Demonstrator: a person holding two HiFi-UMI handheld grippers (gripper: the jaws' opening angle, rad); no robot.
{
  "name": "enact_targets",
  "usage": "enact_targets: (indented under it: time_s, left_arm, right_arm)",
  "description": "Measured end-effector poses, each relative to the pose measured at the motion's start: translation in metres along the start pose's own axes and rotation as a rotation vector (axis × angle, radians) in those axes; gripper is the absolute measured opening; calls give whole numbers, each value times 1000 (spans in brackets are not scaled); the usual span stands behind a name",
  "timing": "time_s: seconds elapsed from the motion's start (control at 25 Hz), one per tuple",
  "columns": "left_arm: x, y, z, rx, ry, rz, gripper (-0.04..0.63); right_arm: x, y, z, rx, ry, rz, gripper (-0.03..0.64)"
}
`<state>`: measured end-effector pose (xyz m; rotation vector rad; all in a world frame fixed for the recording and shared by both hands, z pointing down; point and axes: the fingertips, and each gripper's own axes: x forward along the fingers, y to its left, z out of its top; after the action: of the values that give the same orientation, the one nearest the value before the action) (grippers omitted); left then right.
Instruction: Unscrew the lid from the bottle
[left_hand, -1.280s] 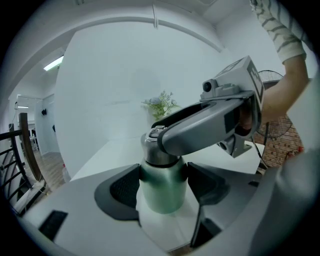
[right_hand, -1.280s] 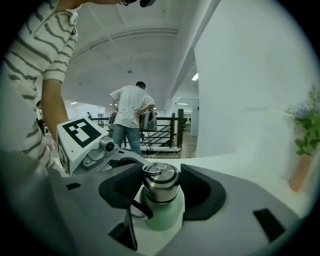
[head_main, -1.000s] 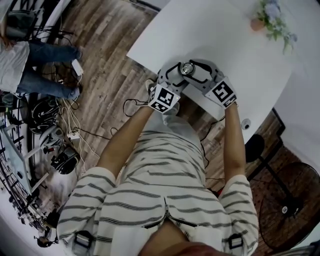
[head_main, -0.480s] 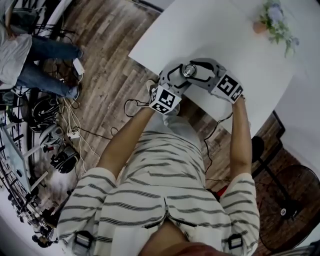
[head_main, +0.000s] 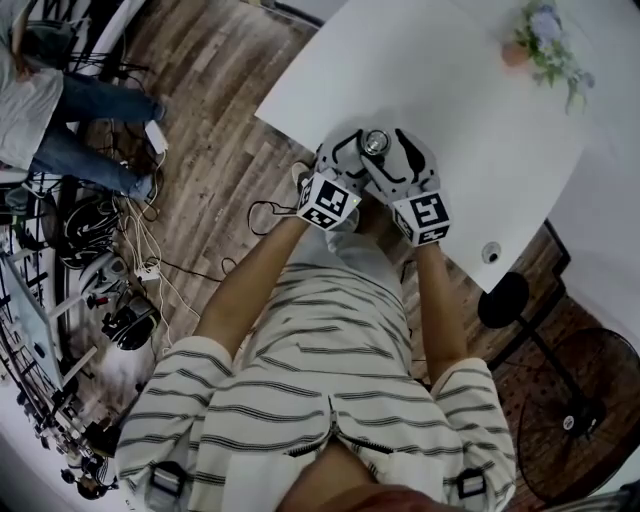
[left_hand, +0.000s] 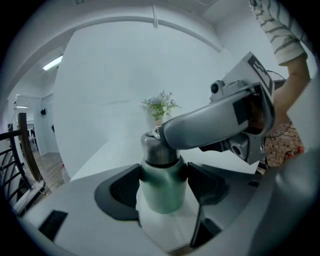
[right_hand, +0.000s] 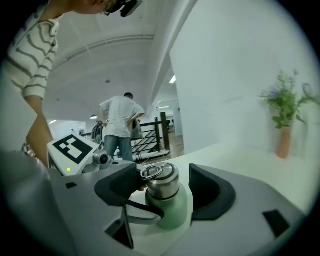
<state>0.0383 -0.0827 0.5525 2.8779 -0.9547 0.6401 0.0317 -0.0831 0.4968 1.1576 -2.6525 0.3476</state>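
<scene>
While clenched at the body by left gripper (left_hand: 162, 180), upright green bottle (left_hand: 161, 194) at white table's (head_main: 450, 90) edge, upper centre of head view; steel lid (right_hand: 160, 181) between right gripper's (right_hand: 165, 191) jaws, just spread wider, released.

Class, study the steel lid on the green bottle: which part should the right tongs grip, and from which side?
Grip the lid by its round side wall, below its top ring, coming in level from the side: the bottle stands upright, its body clamped by the left tongs. The right tongs, whose jaws have just been opening, straddle the lid without pressing.
</scene>
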Motion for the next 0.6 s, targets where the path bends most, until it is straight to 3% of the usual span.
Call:
enact_targets:
  time_s: [0.08,0.28,0.6]
  left_arm:
    - [0,0,-1,0,0,2,301]
    - [2,0,-2,-3,1,8,301]
    - [0,0,-1,-6,-3,13,302]
  right_arm:
    - [-2,0,-2,54,-24,-68,318]
    - [0,-1,-3,53,-44,-183,307]
    - [3,-1,-8,59,-26,-246,245]
